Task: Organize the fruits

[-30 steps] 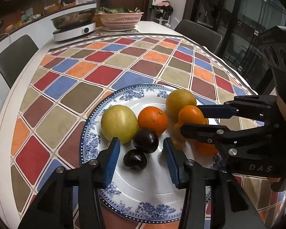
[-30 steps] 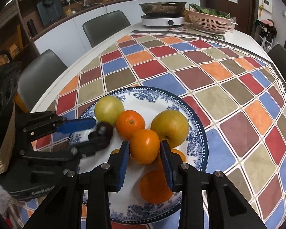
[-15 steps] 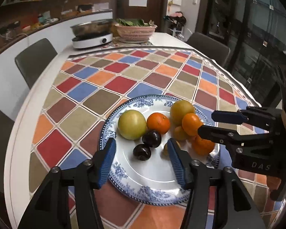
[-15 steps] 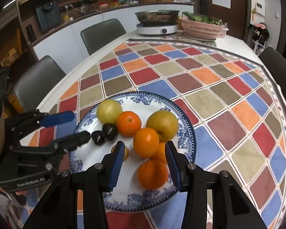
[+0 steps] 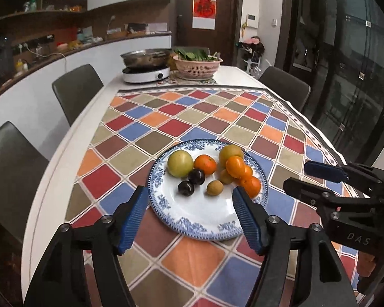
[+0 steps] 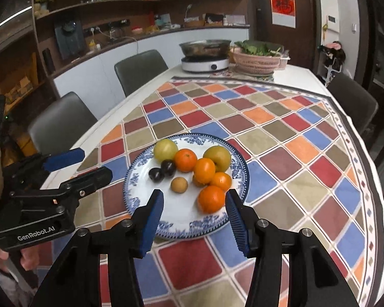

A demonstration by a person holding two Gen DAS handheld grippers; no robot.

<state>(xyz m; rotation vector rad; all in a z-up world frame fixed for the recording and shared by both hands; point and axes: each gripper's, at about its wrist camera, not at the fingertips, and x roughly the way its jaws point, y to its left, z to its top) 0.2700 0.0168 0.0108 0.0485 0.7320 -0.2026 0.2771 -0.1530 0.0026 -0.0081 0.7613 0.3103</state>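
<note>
Left gripper [image 5: 189, 216]: your jaws are opening with nothing between the pads; they hang above the plate's near rim, with the fruit ahead at 12 o'clock.
Right gripper [image 6: 194, 216]: your jaws are opening too, and empty; the nearest orange [image 6: 211, 199] sits just ahead at about 1 o'clock, clear of both pads.
Plate [image 5: 204, 220]: blue-rimmed, on the checked tablecloth [image 5: 192, 255], with every fruit gathered in its far half and the near half bare.
Small brown fruit [image 5: 214, 188]: alone near the plate's middle, closest to both grippers, touching nothing; round, so no long axis to line up with.
Dark plums [image 5: 186, 188]: two, touching each other, at 11 o'clock from the brown fruit.
Orange pile [image 5: 243, 174]: at 1 o'clock on the plate, several stacked against the yellow pear [image 5: 230, 152].
Green apple [image 5: 180, 163]: at the far left, touching a lone orange [image 5: 204, 164].
Key relation: my reading is that your left hand is better placed for the plums and apple, your right for the orange pile; the brown fruit lies between.
Far end: a pan on a cooker [image 5: 146, 73] and a pink basket [image 5: 197, 66], well apart from the plate.
</note>
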